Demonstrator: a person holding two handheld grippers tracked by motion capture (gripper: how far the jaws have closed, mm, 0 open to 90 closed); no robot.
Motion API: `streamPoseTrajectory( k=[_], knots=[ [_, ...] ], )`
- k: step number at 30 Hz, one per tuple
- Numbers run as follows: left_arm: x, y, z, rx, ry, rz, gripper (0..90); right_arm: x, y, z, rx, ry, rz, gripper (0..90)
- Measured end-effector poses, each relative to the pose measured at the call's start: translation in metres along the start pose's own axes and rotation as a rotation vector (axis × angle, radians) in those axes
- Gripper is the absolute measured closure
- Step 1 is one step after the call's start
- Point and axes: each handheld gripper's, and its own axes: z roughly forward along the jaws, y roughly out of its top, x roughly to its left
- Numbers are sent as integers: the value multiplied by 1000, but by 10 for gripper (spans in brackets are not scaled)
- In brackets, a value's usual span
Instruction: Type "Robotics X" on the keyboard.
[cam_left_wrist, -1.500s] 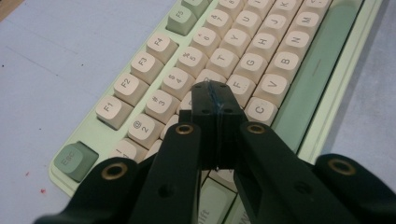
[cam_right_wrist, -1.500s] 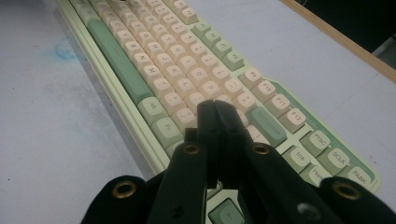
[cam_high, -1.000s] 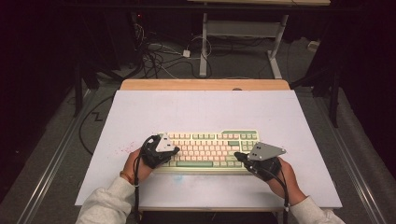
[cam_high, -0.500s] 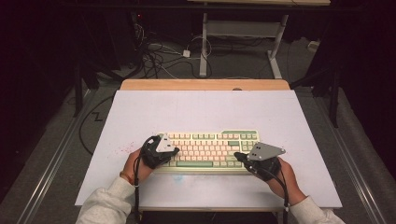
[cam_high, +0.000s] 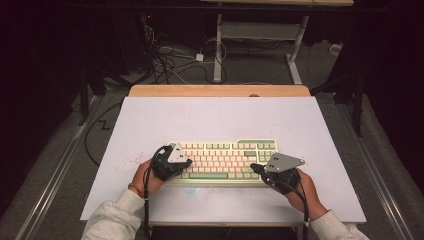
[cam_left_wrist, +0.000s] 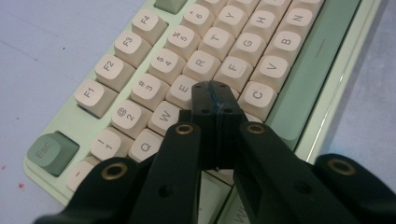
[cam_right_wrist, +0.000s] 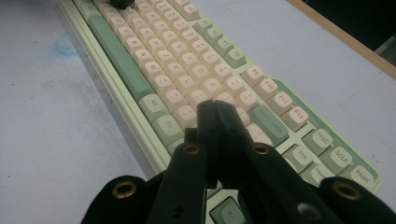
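We are typing on mechanical keyboard: left gripper clenched over D key, right gripper clenched at 3 o'clock end; progress unreadable, nothing grasped.

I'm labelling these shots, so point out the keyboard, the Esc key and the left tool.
keyboard (cam_high: 225, 161): high view, middle of its key field.
Esc key (cam_left_wrist: 46, 149): left gripper view, top of the green cap.
left tool (cam_left_wrist: 215, 95): left gripper view, tips of its shut jaws.
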Motion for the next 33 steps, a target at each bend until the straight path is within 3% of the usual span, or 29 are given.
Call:
streamPoseTrajectory(
  k=[7,33],
  knots=[
    [-1,2,-9,-53,38,-9,877,0,0,-1,-3,-4,-2,900],
    [-2,0,-31,-151,84,-9,874,-2,1,-6,-25,-14,0,900]
  ],
)
